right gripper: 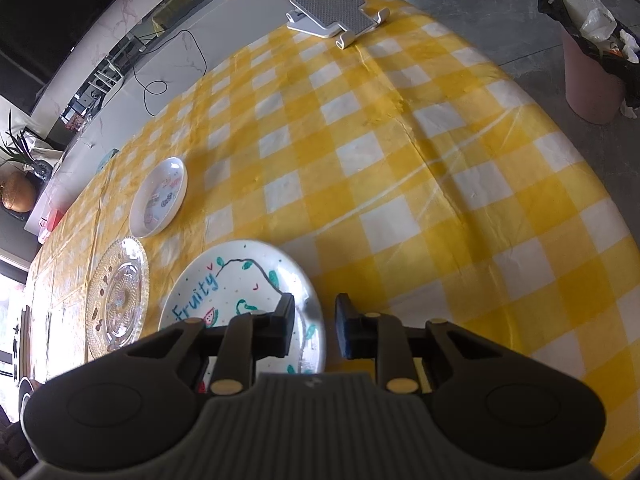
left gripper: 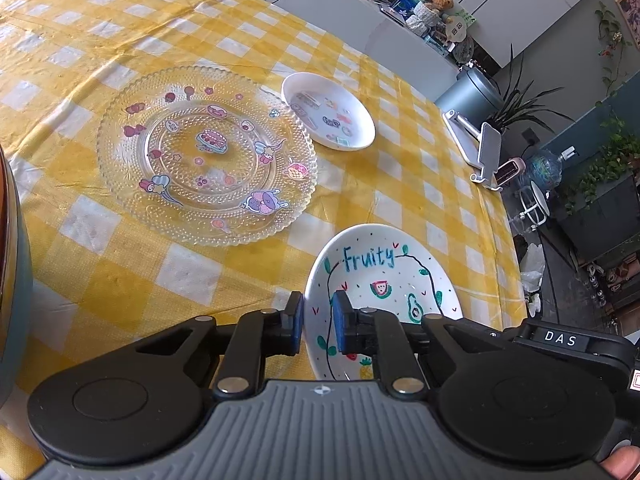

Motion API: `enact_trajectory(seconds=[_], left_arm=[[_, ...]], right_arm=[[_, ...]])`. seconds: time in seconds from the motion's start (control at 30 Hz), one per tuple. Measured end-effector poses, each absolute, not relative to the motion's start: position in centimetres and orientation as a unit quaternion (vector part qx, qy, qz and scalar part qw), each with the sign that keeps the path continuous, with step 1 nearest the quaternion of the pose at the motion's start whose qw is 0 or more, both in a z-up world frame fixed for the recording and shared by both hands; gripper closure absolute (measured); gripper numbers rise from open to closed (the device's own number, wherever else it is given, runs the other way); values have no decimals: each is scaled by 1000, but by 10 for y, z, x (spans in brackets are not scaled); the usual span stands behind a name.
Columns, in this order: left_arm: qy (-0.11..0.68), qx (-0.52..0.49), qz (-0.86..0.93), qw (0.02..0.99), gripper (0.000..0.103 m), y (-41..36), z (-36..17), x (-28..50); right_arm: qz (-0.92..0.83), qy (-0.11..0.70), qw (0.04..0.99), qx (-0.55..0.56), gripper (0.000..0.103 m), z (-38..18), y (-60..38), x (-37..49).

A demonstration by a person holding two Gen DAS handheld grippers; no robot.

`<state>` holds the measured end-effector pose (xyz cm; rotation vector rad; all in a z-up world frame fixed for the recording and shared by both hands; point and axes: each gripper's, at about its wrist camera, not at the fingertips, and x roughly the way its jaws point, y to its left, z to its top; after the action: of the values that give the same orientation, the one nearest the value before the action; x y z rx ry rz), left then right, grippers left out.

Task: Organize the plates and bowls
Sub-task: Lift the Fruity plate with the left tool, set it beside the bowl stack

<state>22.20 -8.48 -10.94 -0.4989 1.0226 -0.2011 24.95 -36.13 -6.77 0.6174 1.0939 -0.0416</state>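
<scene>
— What did the camera on the left hand show?

— The left gripper (left gripper: 317, 322) was low over the "Fruity" plate (left gripper: 384, 276), a white plate with painted fruit. Its jaws straddled the plate's rim, one pad outside, one inside, and they were clenched on that rim. The plate lay on the yellow-checked surface (left gripper: 120, 40), near its edge. Farther off sat a clear glass plate (left gripper: 208, 156) with cartoon stickers, and just beyond it a small white dish (left gripper: 328, 110), the two close together but whether touching I couldn't tell. A white phone stand (left gripper: 480, 144) stood at the surface's far edge.

— And the other hand's camera?

— The right gripper (right gripper: 315, 326) had the same plate (right gripper: 240, 280) by the opposite side. One pad was over the plate's inside, the other beyond its rim. The jaws were drawn in close and looked clamped on the rim, though the contact itself was hard to make out. The glass plate (right gripper: 118, 298) and the white dish (right gripper: 160, 198) lay to the left, the stand (right gripper: 332, 10) far across, and a pink waste bin (right gripper: 592, 88) stood on the floor.
</scene>
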Motion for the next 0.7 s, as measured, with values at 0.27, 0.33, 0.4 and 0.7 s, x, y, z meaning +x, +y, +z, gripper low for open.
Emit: enact_trajectory(seconds=[0.27,0.33,0.4,0.7], left_arm=[[478,-216,-97,846,89,-88,-103,220],[476,-213,-98,848,89,-88,-100,219],[475,-210,-102,849,89,-88,-96,217],[474,-209,-101,849,89,-80,-80,200]], right_arm=[[-25,511,798,320,93,-70,-365,247],[-23,508,799,320,94,-68,-366,245],[-22,506,802,317,94,-66,-365,244],[3,493,808,322,95,-56,-364,231]])
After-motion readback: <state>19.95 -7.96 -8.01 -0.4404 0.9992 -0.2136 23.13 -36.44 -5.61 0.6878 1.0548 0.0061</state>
